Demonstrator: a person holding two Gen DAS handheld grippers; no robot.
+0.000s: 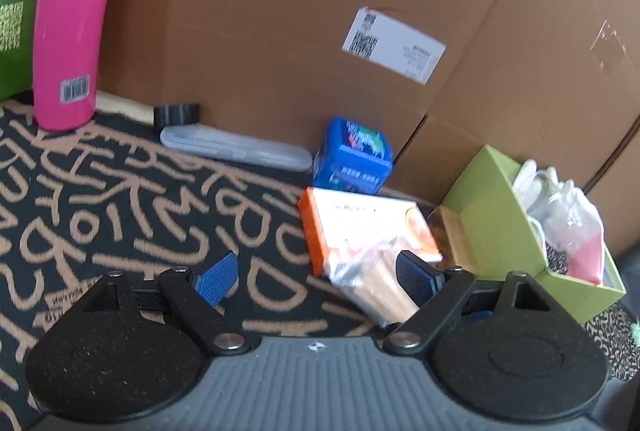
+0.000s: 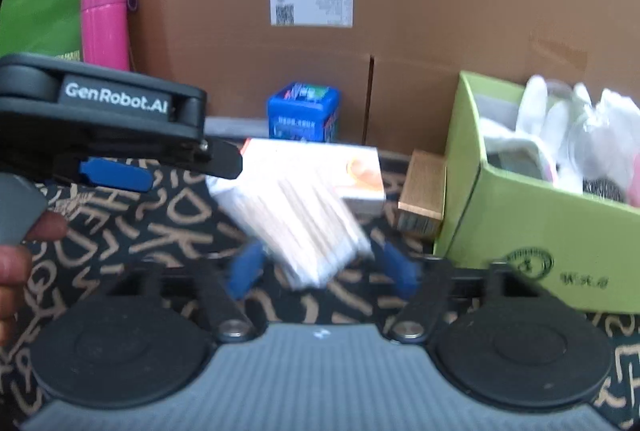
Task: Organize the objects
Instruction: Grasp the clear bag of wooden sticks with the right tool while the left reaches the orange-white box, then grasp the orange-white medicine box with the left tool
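A clear bag of wooden sticks [image 2: 304, 223] lies on the patterned cloth, leaning on an orange and white box [image 2: 352, 171]. My right gripper [image 2: 324, 271] is open, its blue fingers on either side of the bag's near end. My left gripper [image 1: 320, 275] is open and empty; the bag [image 1: 372, 279] lies by its right finger. The left gripper also shows in the right wrist view [image 2: 116, 167], left of the bag. A green box [image 2: 540, 215] with white gloves and bags stands at the right. A blue tin [image 2: 304, 111] stands behind the orange box.
A large cardboard box [image 2: 400, 31] forms the back wall. A pink bottle [image 1: 72, 31] and a green bag [image 1: 16, 11] stand at the back left. A clear flat case [image 1: 236, 147] and a black tape roll [image 1: 176, 113] lie by the cardboard. A small wooden block [image 2: 424, 191] sits beside the green box.
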